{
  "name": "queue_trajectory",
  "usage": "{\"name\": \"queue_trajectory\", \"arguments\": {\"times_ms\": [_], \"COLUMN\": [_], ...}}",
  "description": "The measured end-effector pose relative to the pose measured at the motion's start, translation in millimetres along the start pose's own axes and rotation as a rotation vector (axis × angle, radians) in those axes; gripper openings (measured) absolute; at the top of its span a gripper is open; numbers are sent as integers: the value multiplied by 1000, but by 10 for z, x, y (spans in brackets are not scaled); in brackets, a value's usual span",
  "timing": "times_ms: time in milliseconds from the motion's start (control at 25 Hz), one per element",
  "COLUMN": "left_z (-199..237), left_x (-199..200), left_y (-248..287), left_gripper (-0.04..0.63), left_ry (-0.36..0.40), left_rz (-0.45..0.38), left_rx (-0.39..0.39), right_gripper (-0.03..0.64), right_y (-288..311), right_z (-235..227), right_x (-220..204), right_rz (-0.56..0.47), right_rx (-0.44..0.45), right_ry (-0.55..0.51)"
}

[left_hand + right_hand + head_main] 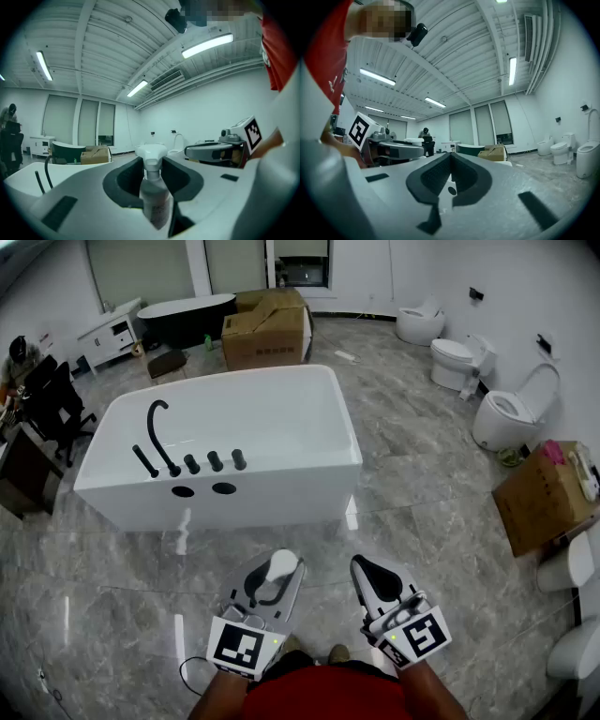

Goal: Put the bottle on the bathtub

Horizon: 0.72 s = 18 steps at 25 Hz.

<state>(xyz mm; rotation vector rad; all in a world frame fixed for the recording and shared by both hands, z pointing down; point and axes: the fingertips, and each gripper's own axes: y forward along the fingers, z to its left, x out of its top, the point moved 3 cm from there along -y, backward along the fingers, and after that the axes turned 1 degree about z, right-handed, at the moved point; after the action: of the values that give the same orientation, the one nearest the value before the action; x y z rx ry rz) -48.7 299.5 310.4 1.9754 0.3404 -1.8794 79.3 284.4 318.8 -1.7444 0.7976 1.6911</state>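
Note:
My left gripper (pixel 275 579) is shut on a clear bottle (pixel 153 197) with a white pump cap (pixel 280 565); the cap sticks up between the dark pads. In the left gripper view the bottle stands upright in the jaws. My right gripper (pixel 372 578) sits beside it to the right, shut with nothing in it, its dark pads (pixel 450 178) meeting. Both grippers hover over the marble floor, short of the white rectangular bathtub (pixel 309 474). The tub's near rim carries a black faucet (pixel 157 432) and several black knobs (pixel 216 461).
Cardboard boxes (pixel 266 329) and a dark oval tub (pixel 185 317) stand behind the white tub. Toilets (pixel 506 416) line the right wall, with another box (pixel 544 495) near them. A seated person (pixel 19 360) is at a desk far left.

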Motion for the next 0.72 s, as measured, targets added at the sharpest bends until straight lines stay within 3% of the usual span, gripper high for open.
{"name": "queue_trajectory", "arguments": {"times_ms": [480,720], "left_z": [515,844], "left_x": [-158,-212], "left_y": [190,490], "left_gripper": [109,109], "left_ry": [-22,-29], "left_rz": [-17,-9], "left_rx": [-57,-37], "right_gripper": [5,5], "right_y": [446,740], "right_z": [88,-123], "right_x": [-79,-174], "right_rz": [-7,6], "right_rx": [-36,-37], "right_ry": [16,31]}}
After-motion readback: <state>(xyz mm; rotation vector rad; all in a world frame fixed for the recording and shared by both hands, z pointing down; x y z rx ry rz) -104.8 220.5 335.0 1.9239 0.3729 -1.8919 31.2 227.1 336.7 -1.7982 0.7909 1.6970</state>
